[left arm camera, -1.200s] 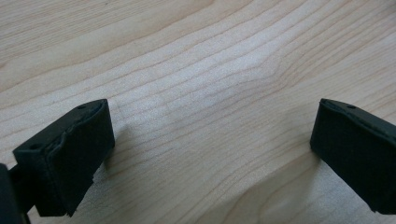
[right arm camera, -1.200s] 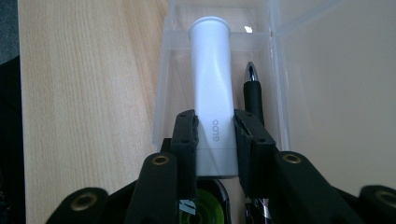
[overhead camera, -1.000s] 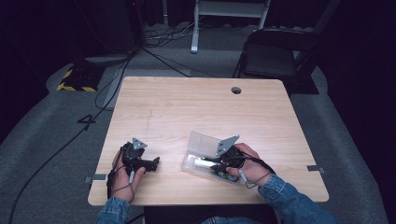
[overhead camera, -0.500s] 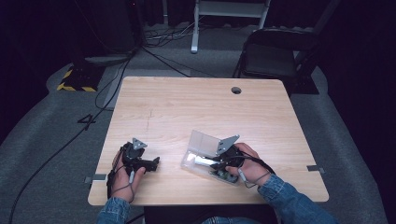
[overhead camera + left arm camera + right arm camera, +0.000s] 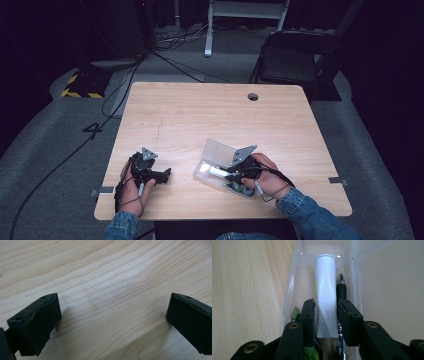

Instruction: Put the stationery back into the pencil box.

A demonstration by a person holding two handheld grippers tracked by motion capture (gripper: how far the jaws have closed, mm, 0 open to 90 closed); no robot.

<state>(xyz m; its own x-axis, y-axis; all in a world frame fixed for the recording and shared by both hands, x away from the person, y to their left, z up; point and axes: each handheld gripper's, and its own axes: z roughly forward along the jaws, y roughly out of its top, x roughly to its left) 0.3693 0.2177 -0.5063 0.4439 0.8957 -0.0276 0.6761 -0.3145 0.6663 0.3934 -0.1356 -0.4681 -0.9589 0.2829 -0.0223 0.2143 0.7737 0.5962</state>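
The right tool (image 5: 325,315) is found inside the open clear box (image 5: 289,290), its jaws astride the white glue stick (image 5: 326,290). The jaws have just been opening; a slight gap is seen at each pad, so the stick is judged released and lying in the box ahead of the tool. A black pen (image 5: 341,288) lies just beside it. Placement is judged done. The left tool (image 5: 112,322) is held wide over bare desk (image 5: 105,277).

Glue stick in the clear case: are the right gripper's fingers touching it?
Apart. The right gripper view shows the white glue stick between the fingers of the right gripper, with a thin gap on each side; the fingers have just been opening.
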